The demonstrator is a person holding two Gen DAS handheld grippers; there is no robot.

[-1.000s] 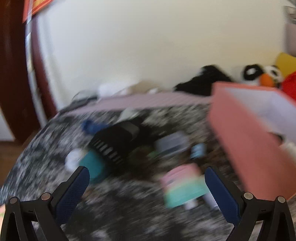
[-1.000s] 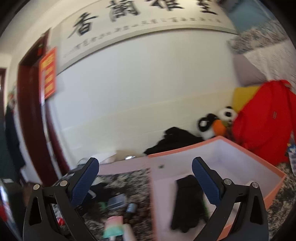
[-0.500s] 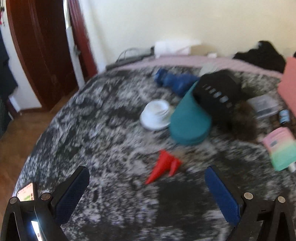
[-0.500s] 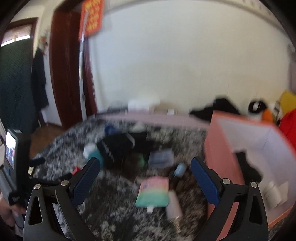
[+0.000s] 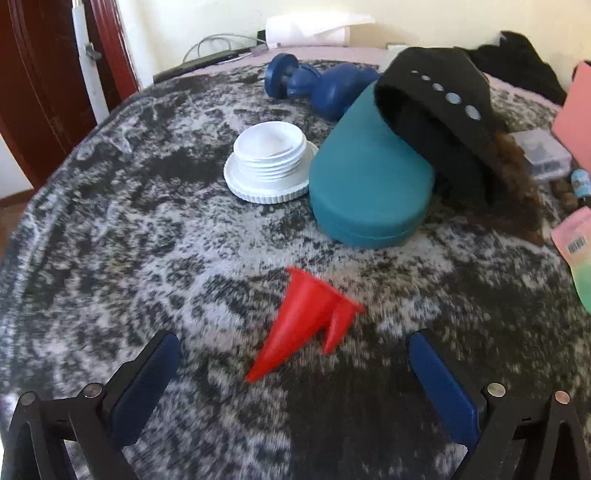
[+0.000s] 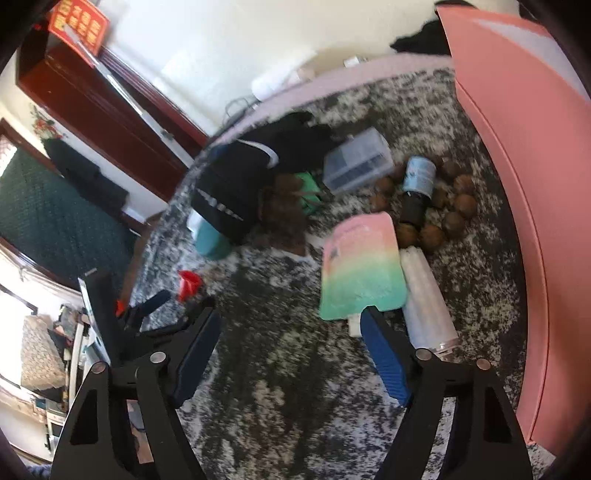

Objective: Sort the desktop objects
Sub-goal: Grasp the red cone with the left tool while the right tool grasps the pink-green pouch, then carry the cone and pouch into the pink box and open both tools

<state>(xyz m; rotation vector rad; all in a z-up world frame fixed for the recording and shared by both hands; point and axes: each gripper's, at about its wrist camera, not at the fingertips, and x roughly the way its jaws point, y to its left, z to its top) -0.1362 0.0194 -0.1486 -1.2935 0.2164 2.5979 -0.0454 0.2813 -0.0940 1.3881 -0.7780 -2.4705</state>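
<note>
A red funnel lies on its side on the black-and-white patterned tabletop, just ahead of my open, empty left gripper. Beyond it are a teal case, a white lid, a black pouch and a blue dumbbell. My right gripper is open and empty, just short of a pink-green pouch and a clear tube. The pink box stands to the right. The left gripper and funnel show at left.
Brown round nuts, a small blue-labelled bottle and a clear plastic case lie near the pink box. A white roll and cables sit at the table's far edge. A dark red door stands left.
Both grippers have swung down and leftward toward the tabletop. The left one has closed in on the red funnel; the right one now sits low by the pink-green pouch.
</note>
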